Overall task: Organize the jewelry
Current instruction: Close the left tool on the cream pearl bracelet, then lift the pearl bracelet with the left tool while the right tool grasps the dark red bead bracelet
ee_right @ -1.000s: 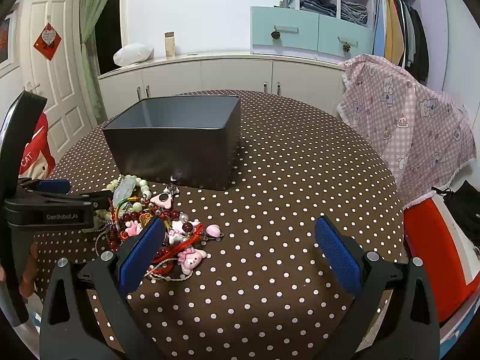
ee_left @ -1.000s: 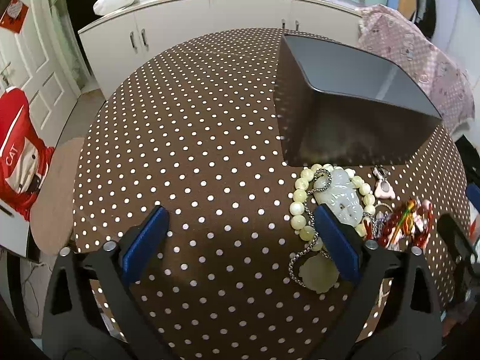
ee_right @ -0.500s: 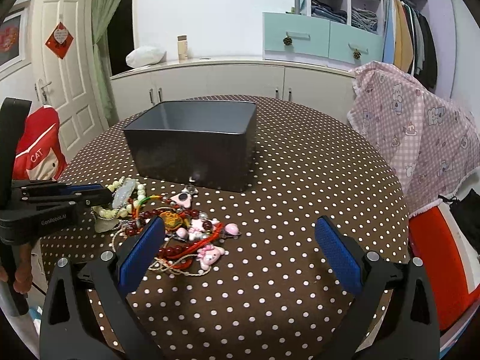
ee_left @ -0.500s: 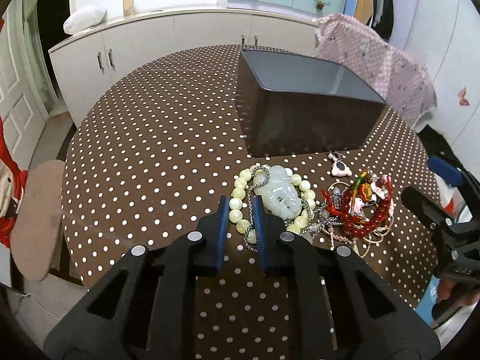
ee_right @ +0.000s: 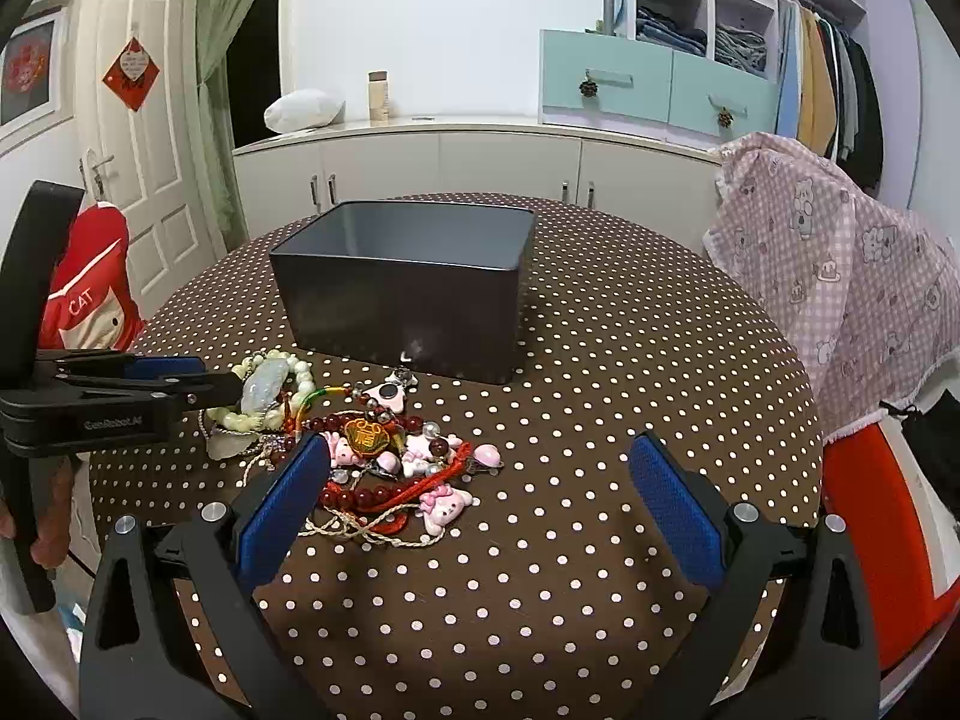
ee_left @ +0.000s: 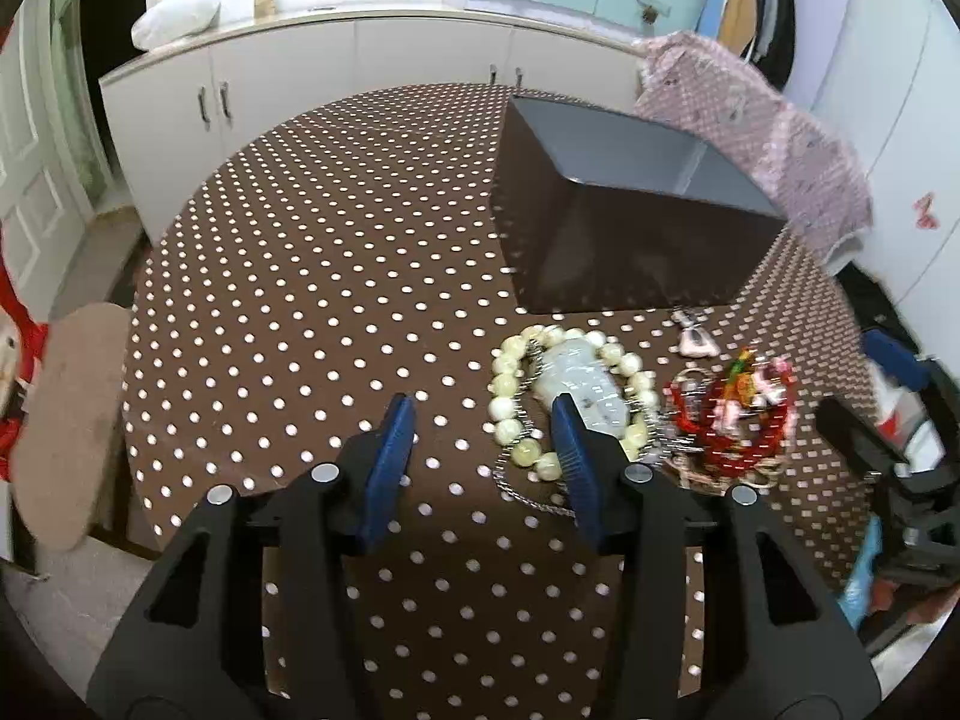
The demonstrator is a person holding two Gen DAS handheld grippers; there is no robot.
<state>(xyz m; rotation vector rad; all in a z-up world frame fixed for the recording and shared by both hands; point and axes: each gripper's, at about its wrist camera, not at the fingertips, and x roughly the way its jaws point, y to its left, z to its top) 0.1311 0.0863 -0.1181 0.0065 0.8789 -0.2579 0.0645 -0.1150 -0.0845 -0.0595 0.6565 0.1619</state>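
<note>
The step in hand is the first pickup. The left gripper [ee_left: 483,435] has just been opening its fingers, empty, beside the pale bead bracelet [ee_left: 564,396] at lower centre on the table [ee_left: 336,276]. The right gripper [ee_right: 480,486] hovers spread wide. Next, the left must straddle the beads, close, and carry them to the dark box [ee_left: 624,228] at upper right.

The table [ee_left: 336,276] wears a smooth brown cloth with white dots. The box [ee_right: 414,306] looks like dark, slightly shiny plastic. The bead bracelet [ee_left: 510,384] has glossy cream beads, and the pale pendant [ee_left: 585,384] looks like polished stone. A thin metal chain [ee_left: 528,495] glints. The fingers [ee_right: 672,507] have rough blue pads on matt black plastic.
</note>
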